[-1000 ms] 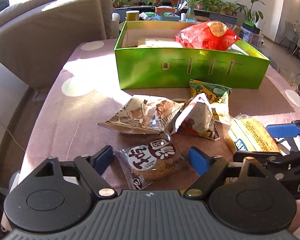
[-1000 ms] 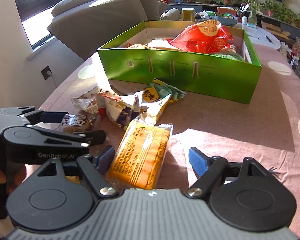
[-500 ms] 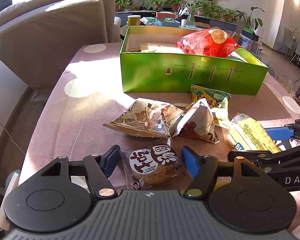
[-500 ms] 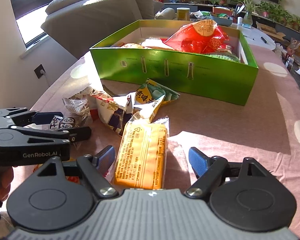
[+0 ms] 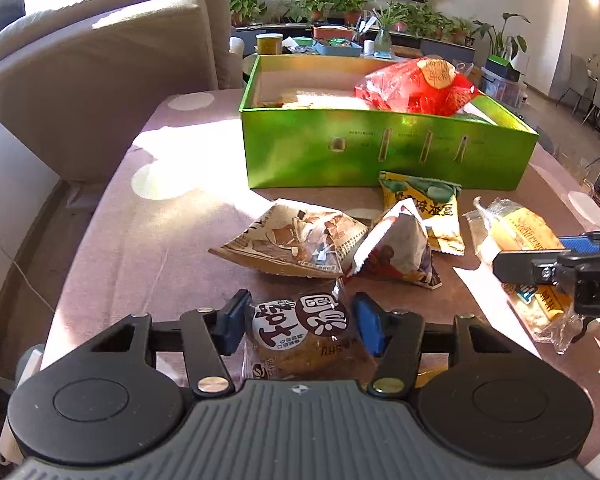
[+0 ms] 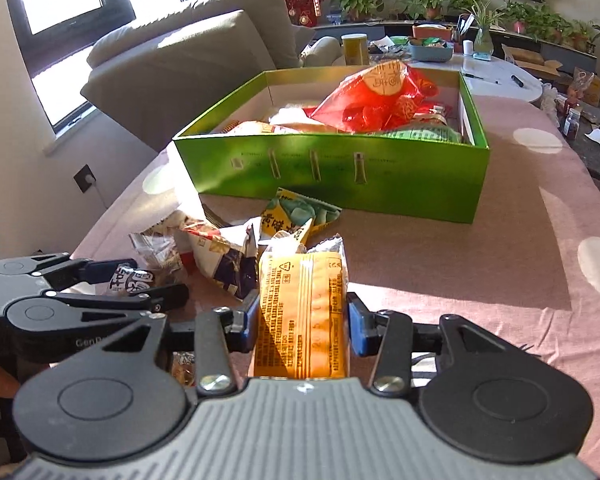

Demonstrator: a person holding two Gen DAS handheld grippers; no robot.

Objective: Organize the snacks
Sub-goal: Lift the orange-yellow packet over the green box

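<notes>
Both tongs pinch packets, left gripper (image 5: 300,326) the brown cake (image 5: 304,336), right gripper (image 6: 302,326) the yellow biscuits (image 6: 302,312), lower centre; slick wrappers could slip during lifting.

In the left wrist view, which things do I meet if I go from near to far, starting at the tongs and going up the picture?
Left tongs → brown bun pack → beige crumpled wrapper → green box → red bag inside it → potted plants at the back.
</notes>
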